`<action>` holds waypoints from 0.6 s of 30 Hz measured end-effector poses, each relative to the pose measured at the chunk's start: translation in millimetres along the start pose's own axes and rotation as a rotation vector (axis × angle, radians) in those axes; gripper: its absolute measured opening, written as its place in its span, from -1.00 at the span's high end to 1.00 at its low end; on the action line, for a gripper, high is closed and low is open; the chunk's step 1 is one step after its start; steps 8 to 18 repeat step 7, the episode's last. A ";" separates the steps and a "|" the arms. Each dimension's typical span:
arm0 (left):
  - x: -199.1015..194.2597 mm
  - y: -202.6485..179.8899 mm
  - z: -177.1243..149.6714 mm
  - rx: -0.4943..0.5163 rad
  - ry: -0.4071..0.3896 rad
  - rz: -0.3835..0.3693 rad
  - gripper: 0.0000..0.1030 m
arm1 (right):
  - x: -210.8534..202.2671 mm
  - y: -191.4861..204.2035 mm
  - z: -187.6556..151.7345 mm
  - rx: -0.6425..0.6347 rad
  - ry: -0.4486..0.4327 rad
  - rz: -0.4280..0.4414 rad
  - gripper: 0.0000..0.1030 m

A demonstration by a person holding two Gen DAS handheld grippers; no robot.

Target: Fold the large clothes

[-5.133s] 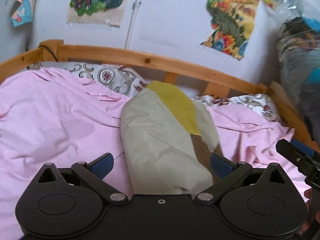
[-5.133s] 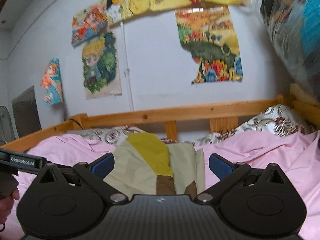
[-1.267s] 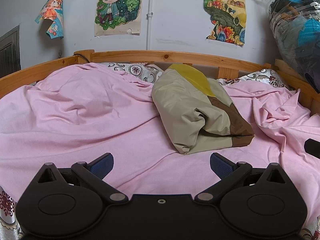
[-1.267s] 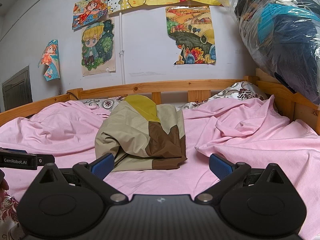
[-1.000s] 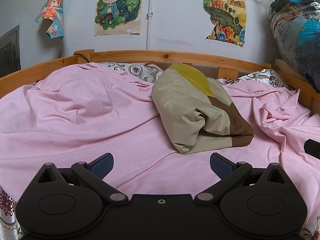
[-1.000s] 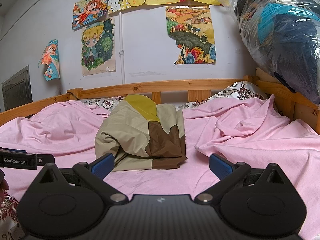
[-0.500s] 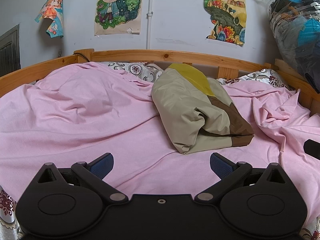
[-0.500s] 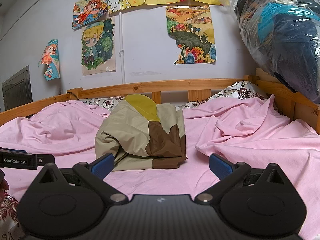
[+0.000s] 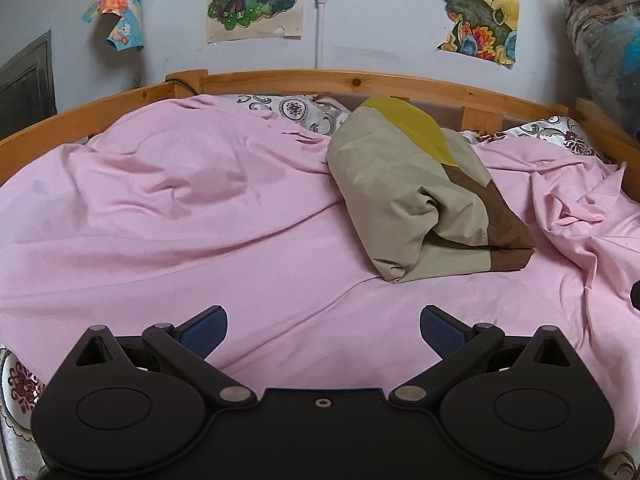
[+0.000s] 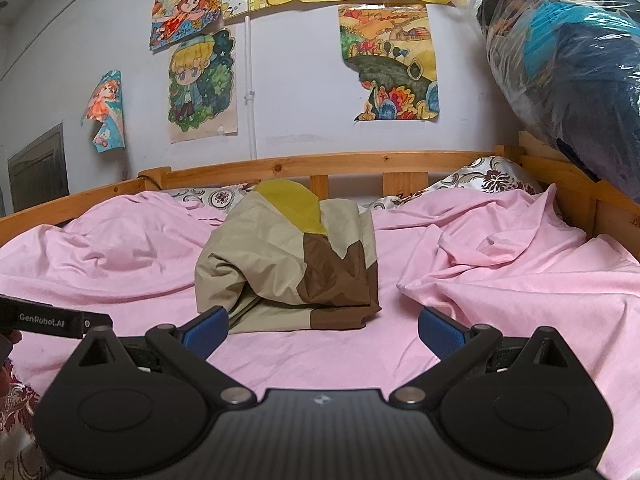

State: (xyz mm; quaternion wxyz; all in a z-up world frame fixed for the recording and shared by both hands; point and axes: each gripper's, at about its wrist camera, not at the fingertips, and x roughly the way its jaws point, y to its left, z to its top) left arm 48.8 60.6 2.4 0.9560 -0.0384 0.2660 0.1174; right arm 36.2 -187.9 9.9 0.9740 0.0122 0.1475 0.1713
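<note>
Since five seconds ago both grippers have drawn back from the folded jacket point(image 9: 424, 200), which lies mid-bed on the pink sheet point(image 9: 200, 240), long axis near-to-far, yellow end far; left gripper point(image 9: 323, 322) and right gripper point(image 10: 322, 322) gape wide, empty—folding looks finished, perhaps only tidying remains.

soft even daylight, faint shadows, sharp focus, strong fisheye bending at edges

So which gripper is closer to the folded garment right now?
Right, though only slightly. The right gripper faces the folded garment head on, its left finger just short of the hem. The left gripper sits back and off to the garment's left, with bare pink sheet between.
</note>
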 end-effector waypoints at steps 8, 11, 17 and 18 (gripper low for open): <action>1.1 1.3 1.0 -0.003 0.006 0.003 -0.99 | 2.4 5.6 -3.2 -0.018 0.022 0.016 -1.00; 1.1 1.3 1.0 -0.003 0.006 0.003 -0.99 | 2.4 5.6 -3.2 -0.018 0.022 0.016 -1.00; 1.1 1.3 1.0 -0.003 0.006 0.003 -0.99 | 2.4 5.6 -3.2 -0.018 0.022 0.016 -1.00; 1.1 1.3 1.0 -0.003 0.006 0.003 -0.99 | 2.4 5.6 -3.2 -0.018 0.022 0.016 -1.00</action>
